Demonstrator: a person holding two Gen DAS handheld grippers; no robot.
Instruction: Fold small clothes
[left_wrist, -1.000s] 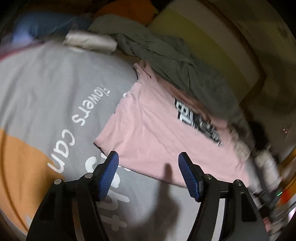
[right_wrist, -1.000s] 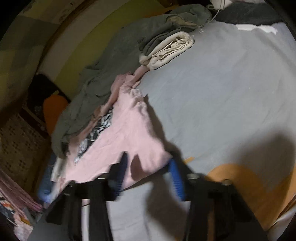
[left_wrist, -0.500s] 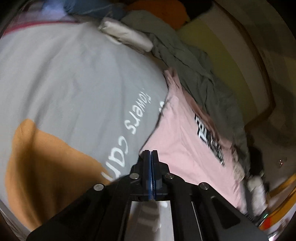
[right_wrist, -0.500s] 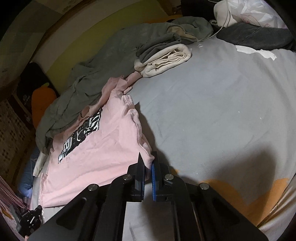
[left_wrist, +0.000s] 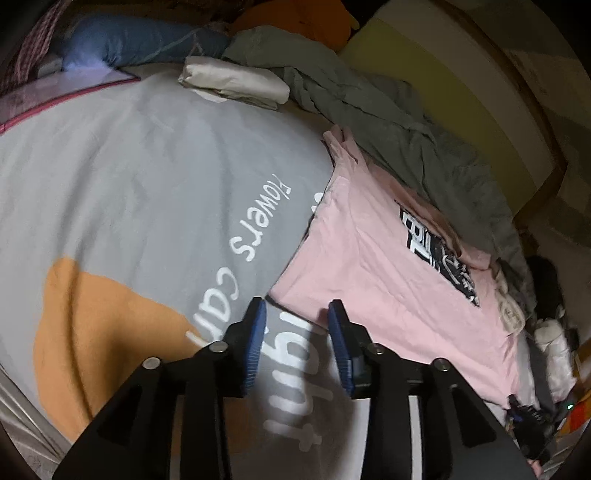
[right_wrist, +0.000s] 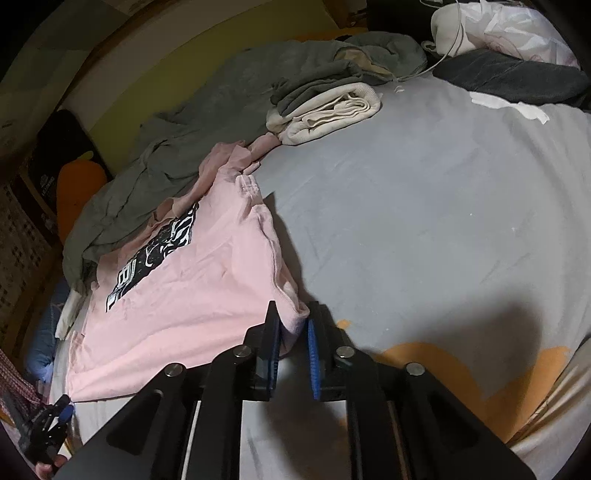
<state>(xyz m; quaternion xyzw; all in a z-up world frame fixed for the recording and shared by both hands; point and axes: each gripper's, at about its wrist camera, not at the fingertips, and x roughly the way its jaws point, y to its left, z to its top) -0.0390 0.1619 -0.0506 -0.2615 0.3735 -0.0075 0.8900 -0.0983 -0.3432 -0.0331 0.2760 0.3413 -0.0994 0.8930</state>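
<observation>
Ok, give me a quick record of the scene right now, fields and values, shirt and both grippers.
garment: pink cotton T-shirt with black graphic print, lying flat
surface: grey bedspread with white lettering and orange patches
left hand-held gripper: open, at the shirt's near corner, holding nothing
right hand-held gripper: jaws parted, shirt corner between them
behind shirt: crumpled grey garment, folded cream cloth

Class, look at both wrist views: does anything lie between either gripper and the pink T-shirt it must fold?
Nothing visible does. The left gripper has open jaws just short of the pink T-shirt corner, only bedsheet between. The right gripper already has a corner between its jaws.
</observation>
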